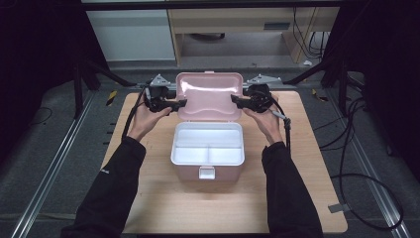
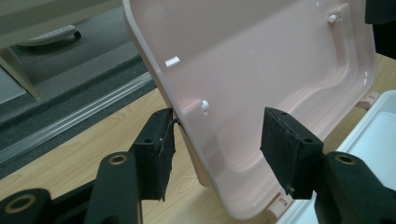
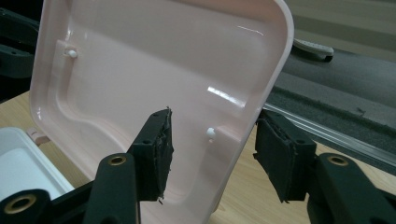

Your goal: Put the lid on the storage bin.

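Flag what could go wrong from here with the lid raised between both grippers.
1. The glossy pink plastic lid stands open, each side edge between jaws that straddle it without clearly clamping. If the left gripper and right gripper draw away, it might drop shut.
2. Uneven pushing could twist the lid at its small hinges.
3. A hard backward push might tip or slide the pink box with the white divided tray on the wooden table.

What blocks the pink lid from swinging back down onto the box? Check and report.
Nothing visible. The lid stands raised, each side edge between the jaws of the left hand-held gripper and right hand-held gripper. The white tray below lies open, with nothing sticking up.
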Demonstrator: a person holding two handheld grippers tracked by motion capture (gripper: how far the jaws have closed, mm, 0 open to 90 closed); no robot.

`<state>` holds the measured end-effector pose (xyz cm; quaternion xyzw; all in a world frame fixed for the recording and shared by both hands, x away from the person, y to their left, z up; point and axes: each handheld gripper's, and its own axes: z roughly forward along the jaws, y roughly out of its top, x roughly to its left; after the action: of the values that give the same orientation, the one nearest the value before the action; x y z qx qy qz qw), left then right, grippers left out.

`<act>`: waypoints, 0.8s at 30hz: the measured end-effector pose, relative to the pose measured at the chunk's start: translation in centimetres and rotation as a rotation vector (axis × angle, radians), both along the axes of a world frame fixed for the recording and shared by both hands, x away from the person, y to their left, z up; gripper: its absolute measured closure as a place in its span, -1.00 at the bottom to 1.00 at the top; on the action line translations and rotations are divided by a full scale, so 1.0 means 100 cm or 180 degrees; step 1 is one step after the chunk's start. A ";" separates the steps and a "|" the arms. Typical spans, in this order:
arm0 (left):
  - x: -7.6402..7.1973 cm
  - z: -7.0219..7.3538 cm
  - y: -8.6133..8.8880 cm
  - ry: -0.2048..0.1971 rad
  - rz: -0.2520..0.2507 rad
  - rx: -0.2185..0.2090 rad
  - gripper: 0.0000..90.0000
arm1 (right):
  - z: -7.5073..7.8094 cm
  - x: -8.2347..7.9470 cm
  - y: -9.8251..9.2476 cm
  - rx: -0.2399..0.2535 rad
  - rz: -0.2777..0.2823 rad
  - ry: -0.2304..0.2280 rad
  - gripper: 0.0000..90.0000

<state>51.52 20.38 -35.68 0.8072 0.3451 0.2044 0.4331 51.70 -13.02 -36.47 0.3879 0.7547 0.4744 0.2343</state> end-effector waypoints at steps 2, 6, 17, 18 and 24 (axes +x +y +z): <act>-0.003 0.003 0.000 -0.0019 -0.0003 0.0017 -0.01 | 0.003 -0.004 0.000 -0.0020 0.0016 -0.0014 0.04; -0.007 0.011 0.002 -0.0071 -0.0003 -0.0015 0.00 | 0.008 -0.008 0.001 -0.0046 0.0026 -0.0059 0.04; -0.025 0.019 0.002 -0.0165 -0.0056 0.0124 0.05 | 0.019 -0.024 0.000 -0.0162 0.0070 -0.0107 0.07; -0.026 0.018 0.003 -0.0163 -0.0060 0.0122 0.07 | 0.020 -0.026 0.001 -0.0177 0.0066 -0.0110 0.08; -0.036 0.017 0.006 -0.0195 -0.0076 0.0082 0.14 | 0.026 -0.036 0.002 -0.0247 0.0074 -0.0130 0.09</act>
<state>47.89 20.95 -34.01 0.8101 0.3194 0.2283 0.4354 48.12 -12.81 -33.88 0.3601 0.7720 0.4553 0.2590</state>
